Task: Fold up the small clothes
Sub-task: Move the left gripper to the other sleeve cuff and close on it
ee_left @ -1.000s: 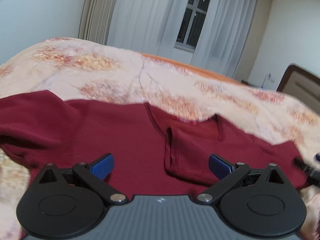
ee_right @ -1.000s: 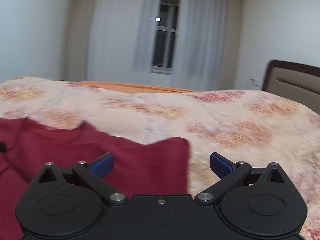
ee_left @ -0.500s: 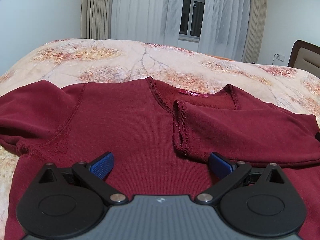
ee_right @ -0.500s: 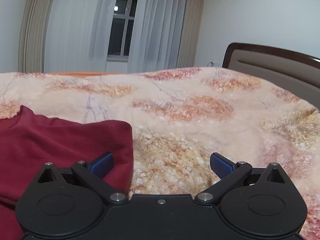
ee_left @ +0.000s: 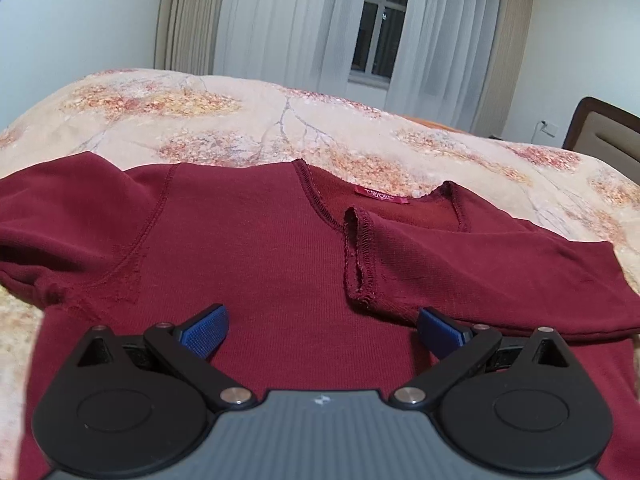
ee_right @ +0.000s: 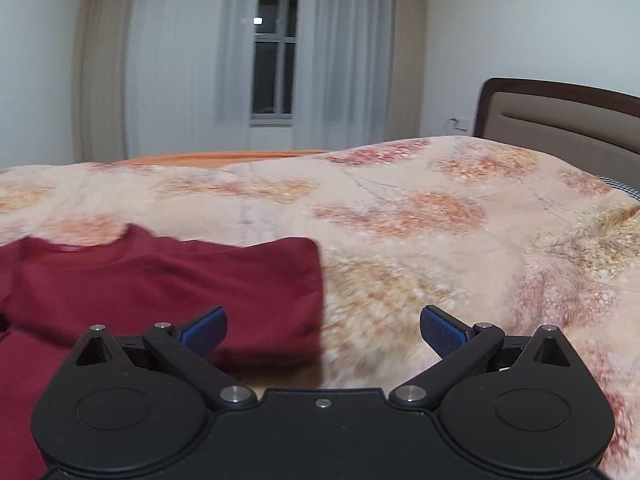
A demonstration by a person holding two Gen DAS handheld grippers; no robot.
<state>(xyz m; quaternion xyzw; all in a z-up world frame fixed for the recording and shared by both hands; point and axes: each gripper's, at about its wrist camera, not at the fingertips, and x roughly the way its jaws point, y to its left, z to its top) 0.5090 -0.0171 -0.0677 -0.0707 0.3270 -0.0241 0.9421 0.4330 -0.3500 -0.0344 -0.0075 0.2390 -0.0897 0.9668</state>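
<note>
Maroon knit fills the left wrist view: one shirt lies flat on the bedspread, neck at 12 o'clock. One sleeve is folded across the chest from 3 o'clock; the other is spread at 9 o'clock, so the fold looks barely begun. The left gripper hangs wide and empty over the chest.

In the right wrist view, the shirt's folded edge sits at 9 o'clock. The right gripper is spread wide, holding nothing, over shirt edge and bedspread.

one shirt, two tools, one bed
</note>
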